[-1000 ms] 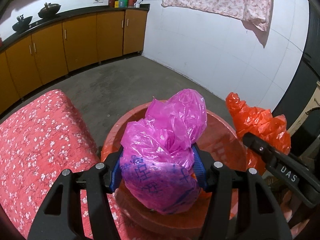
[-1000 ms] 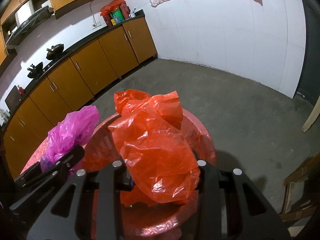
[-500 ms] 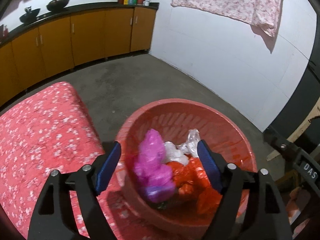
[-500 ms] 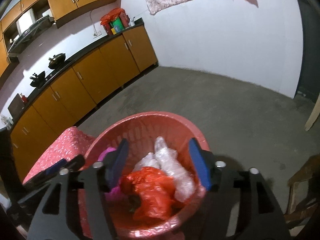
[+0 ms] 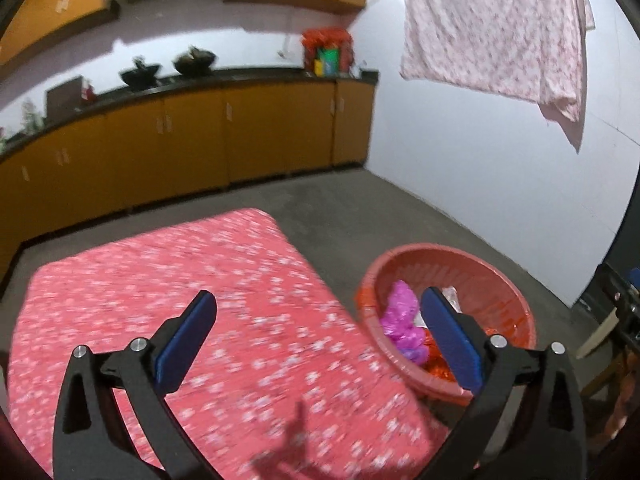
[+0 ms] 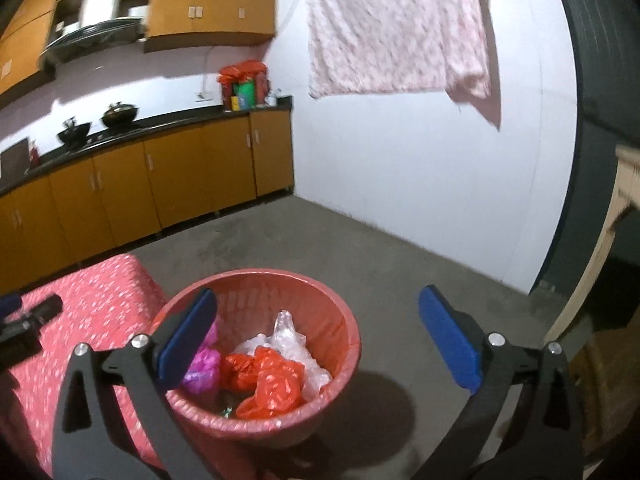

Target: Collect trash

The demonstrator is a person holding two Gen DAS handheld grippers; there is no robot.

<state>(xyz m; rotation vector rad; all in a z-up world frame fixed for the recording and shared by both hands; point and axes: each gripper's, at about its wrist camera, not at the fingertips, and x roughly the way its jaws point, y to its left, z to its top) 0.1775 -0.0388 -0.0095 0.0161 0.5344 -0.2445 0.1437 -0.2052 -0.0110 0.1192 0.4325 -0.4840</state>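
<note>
A red plastic basket (image 6: pixel 336 300) stands on the floor beside the table; it also shows in the left wrist view (image 5: pixel 500 276). Inside lie a pink plastic bag (image 5: pixel 400 320) (image 6: pixel 202 366), an orange-red bag (image 6: pixel 272 380) and clear crumpled plastic (image 6: pixel 286 334). My left gripper (image 5: pixel 318 338) is open and empty, above the table's flowered red cloth (image 5: pixel 180 300), left of the basket. My right gripper (image 6: pixel 318 336) is open and empty, above and behind the basket's right side.
Orange cabinets (image 5: pixel 192 148) with a dark counter run along the far wall, with pots (image 6: pixel 120 114) on top. A pink cloth (image 6: pixel 400 28) hangs on the white wall. Grey concrete floor (image 6: pixel 400 264) surrounds the basket. Wooden furniture (image 6: pixel 600 360) stands at the right.
Both grippers opened and dropped their bags into the basket, the left the pink one, the right the orange one. Both then pulled back and up; the left swung over the table.
</note>
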